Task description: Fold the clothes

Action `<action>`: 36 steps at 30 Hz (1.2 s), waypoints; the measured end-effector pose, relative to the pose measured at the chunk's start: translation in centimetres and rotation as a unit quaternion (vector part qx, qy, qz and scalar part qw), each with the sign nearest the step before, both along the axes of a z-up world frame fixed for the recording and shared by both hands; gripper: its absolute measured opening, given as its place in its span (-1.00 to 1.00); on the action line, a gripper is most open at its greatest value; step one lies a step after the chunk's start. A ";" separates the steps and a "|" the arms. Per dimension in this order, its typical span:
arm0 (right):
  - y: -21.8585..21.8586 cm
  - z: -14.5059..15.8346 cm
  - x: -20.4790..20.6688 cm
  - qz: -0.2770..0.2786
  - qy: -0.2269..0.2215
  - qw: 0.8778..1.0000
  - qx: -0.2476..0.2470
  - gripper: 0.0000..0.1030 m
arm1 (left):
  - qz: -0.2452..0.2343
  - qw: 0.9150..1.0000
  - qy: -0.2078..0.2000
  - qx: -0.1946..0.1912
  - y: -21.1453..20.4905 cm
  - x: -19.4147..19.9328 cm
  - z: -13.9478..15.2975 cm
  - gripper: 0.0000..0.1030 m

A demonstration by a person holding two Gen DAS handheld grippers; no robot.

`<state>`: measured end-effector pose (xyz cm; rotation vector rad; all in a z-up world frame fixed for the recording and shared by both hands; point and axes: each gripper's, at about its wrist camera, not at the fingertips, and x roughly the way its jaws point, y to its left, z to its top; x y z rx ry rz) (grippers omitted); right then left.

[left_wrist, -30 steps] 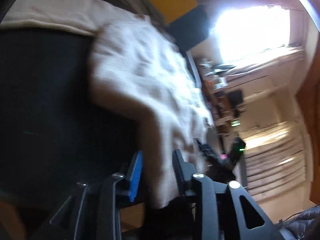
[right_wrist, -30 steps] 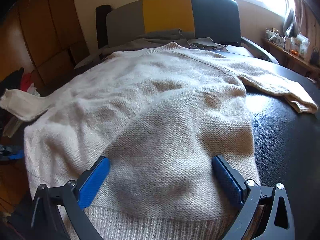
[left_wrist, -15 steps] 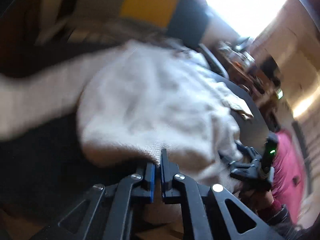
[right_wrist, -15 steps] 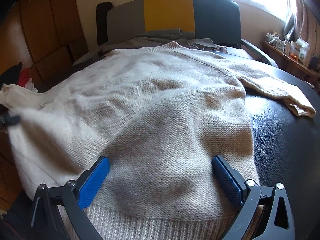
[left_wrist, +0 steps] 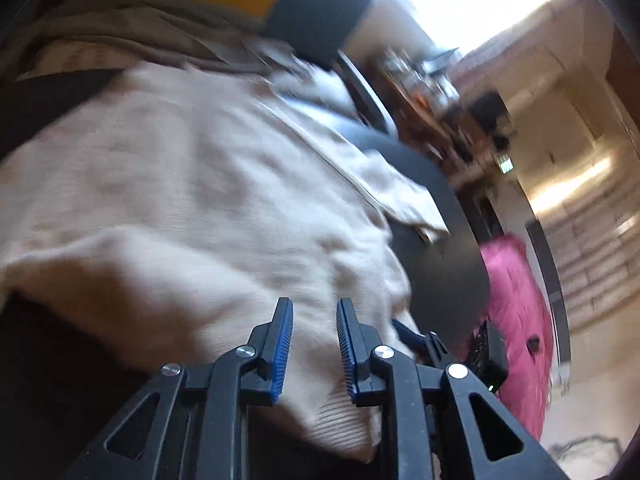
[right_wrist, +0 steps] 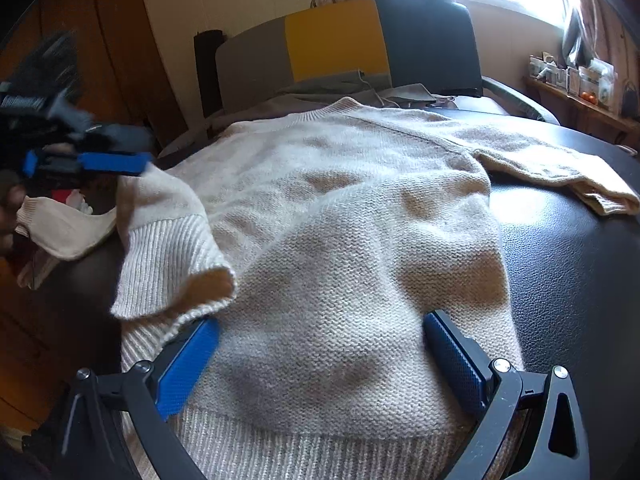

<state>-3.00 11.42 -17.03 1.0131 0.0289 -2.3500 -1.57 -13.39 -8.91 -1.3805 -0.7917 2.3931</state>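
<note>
Two views, one beige knit sweater [right_wrist: 340, 216] spread flat over a black worktop [right_wrist: 580, 280], collar toward the far edge, hem at the near edge. Right wrist view, from the left: left hand-held gripper [right_wrist: 86, 162] blurred over the worktop's left edge, blue pads visible; can't tell from here if its jaws grip anything. Beside it the hem's left corner [right_wrist: 168, 256] is flipped up and over onto the body, ribbing showing; left sleeve [right_wrist: 60, 226] hangs past the left edge. Right hand-held gripper [right_wrist: 320, 344] sits low at the near edge, jaws wide apart over the hem, nothing clamped. Right sleeve [right_wrist: 560, 172] lies on the worktop toward the right edge. Left wrist view, blurry, adds this: left hand-held gripper [left_wrist: 314, 340] jaws slightly apart, sweater fabric [left_wrist: 200, 200] lying between them, not pinched. Also only here: something pink [left_wrist: 516, 320] past the worktop's right edge. Multicolour chair back [right_wrist: 340, 44] behind the far edge.
</note>
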 end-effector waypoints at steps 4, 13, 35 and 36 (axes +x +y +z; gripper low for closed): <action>0.0 0.0 -0.1 0.001 0.002 1.000 -0.003 1.00 | 0.026 0.997 -0.026 0.066 -2.7 3.8 -2.9 -0.58; -0.1 0.0 0.0 0.002 0.005 1.000 0.007 1.00 | 0.091 0.987 -0.024 0.128 -0.9 4.4 -8.0 -0.55; -0.2 -0.2 -0.1 0.002 0.006 1.000 0.011 1.00 | -0.006 0.995 0.079 -0.064 -3.5 4.1 -7.7 -0.36; -0.2 -0.2 -0.2 0.002 0.005 1.000 0.013 1.00 | -0.017 0.996 0.077 -0.051 -3.3 4.0 -7.7 -0.49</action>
